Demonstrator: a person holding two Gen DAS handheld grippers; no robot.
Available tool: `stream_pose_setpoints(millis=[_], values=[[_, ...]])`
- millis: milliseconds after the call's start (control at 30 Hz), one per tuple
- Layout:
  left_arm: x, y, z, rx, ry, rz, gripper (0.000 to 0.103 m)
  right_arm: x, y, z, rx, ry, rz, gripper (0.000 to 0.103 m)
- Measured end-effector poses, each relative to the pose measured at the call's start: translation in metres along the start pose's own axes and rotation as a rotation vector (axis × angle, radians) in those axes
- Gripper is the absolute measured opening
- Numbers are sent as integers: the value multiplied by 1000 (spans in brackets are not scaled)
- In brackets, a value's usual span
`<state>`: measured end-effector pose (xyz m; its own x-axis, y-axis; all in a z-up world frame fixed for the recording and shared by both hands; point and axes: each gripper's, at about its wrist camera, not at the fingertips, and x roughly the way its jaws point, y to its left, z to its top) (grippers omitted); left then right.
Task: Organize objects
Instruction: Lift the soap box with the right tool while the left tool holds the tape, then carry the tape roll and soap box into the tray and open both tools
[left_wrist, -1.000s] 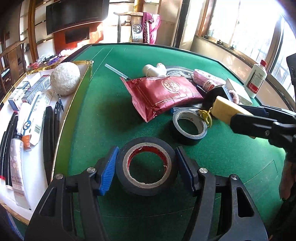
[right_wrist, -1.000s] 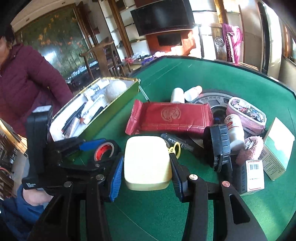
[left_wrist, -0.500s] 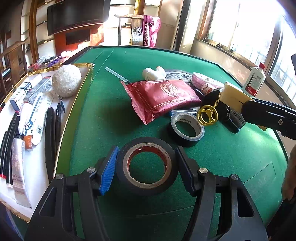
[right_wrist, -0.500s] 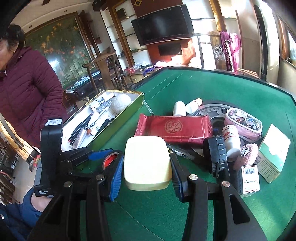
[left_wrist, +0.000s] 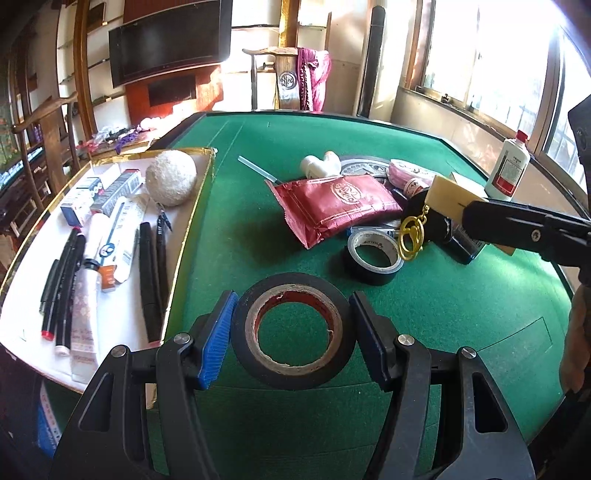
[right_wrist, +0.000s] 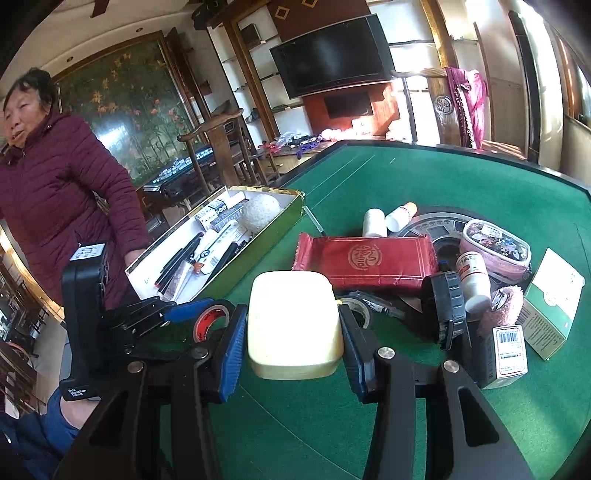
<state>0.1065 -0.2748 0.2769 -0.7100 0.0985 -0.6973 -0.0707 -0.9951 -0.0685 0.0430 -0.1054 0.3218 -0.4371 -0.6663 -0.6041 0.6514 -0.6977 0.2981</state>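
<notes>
1. Black tape roll (left_wrist: 293, 330): clamped across its rim in the left claw (left_wrist: 291, 332), above the green table (left_wrist: 461, 314), near the tray (left_wrist: 184, 236).
2. Cream box (right_wrist: 293, 325): gripped by the right claw (right_wrist: 293, 330); a gold keyring (left_wrist: 410, 236) dangles beneath.
3. Risk: the keyring likely snags the loose tape roll (left_wrist: 373, 256) in transit; the round roll may slip out.

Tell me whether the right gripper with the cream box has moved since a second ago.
Yes. In the left wrist view the right gripper and its cream box now sit higher and farther back, past the black tape roll on the table.
</notes>
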Motion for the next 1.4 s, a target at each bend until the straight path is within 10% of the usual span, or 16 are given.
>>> stream_pose_setpoints(millis=[1400], values=[[-90, 143, 0, -251, -160, 121, 62, 69, 133, 33, -112, 51, 154, 47]])
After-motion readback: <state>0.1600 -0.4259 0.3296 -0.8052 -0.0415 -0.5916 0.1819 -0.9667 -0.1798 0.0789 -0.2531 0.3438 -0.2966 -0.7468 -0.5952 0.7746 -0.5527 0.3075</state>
